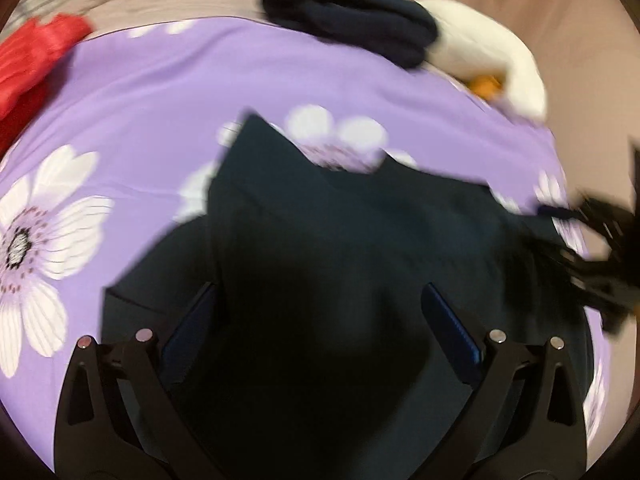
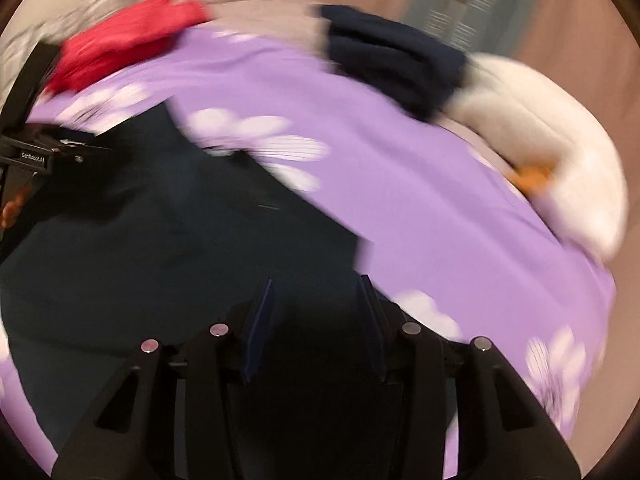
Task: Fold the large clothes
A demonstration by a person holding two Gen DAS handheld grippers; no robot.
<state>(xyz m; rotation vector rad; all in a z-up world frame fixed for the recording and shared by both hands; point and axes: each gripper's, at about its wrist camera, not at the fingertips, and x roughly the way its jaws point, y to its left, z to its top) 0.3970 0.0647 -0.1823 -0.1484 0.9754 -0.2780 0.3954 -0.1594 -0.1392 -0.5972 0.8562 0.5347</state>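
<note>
Two grippers, both black plastic and shaped alike. Left gripper (image 1: 320, 320): two thick black arms, each with a long triangle hole near the bottom. Four round shiny silver pins on top, two on each side. Flat dark blue pads (image 1: 452, 332) on the inside of the fingers, with tiny ridges along one edge. Right gripper (image 2: 316, 320): same black arms, same triangle holes, same four silver pins. Thin dark blue pads (image 2: 260, 328) here too, seen from the edge. On the side of the left gripper, seen from the right wrist camera, small white letters: "GenRobot.AI". A small orange bit just below, too blurry to make out.
</note>
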